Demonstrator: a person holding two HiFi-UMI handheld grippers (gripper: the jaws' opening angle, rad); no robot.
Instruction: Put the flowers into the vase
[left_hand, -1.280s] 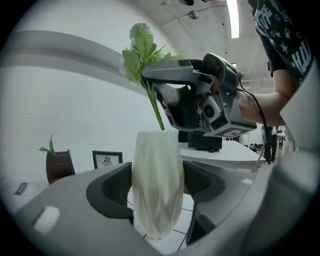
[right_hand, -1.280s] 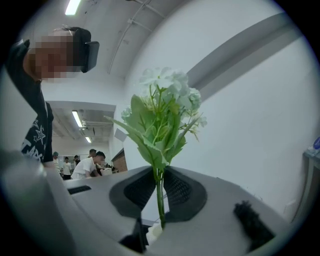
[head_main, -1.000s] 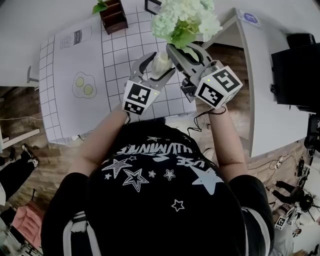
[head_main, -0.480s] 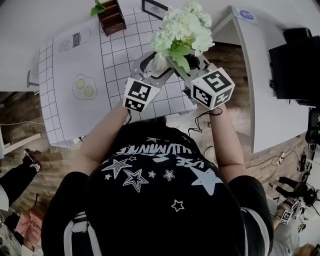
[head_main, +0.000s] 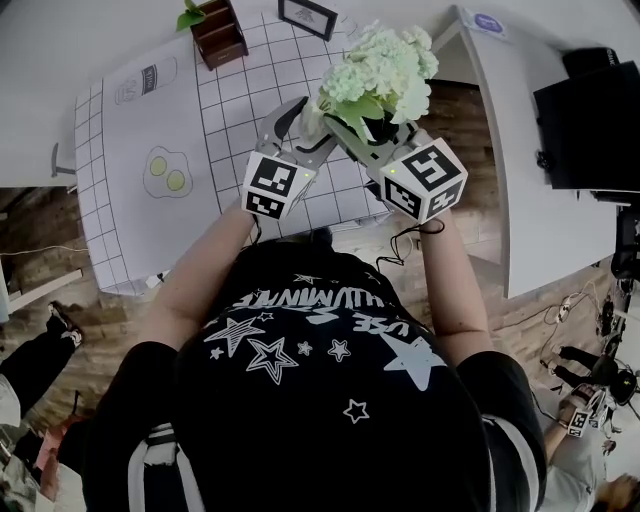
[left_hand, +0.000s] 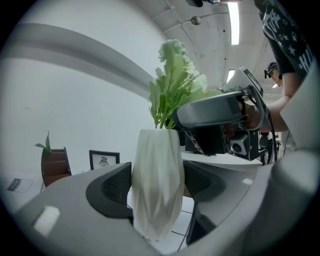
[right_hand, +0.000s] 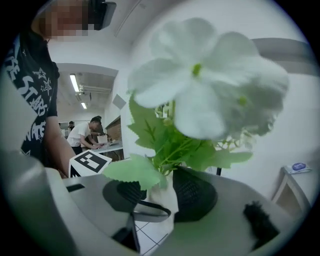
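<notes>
A bunch of pale green-white flowers (head_main: 380, 70) stands with its stems in a white faceted vase (head_main: 313, 118) above the checked table. My left gripper (head_main: 310, 125) is shut on the vase (left_hand: 156, 165), both pads pressed on its sides. My right gripper (head_main: 362, 128) is at the stems just above the vase mouth, and its jaws are opening. In the right gripper view the green stems (right_hand: 167, 165) run down between the dark pads (right_hand: 196, 195) without being pinched, and the blooms (right_hand: 200, 85) fill the upper frame. The left gripper view shows the flowers (left_hand: 172, 85) rising from the vase.
The table wears a white grid cloth (head_main: 230, 110) with a fried-egg print (head_main: 167, 172). A brown wooden box with a plant (head_main: 222, 30) and a small picture frame (head_main: 307, 17) stand at its far edge. A second white table (head_main: 520, 150) is to the right. People work in the background (right_hand: 87, 132).
The right gripper came down with the flowers, the stems sank into the vase, and its jaws spread. The left gripper kept still on the vase.
</notes>
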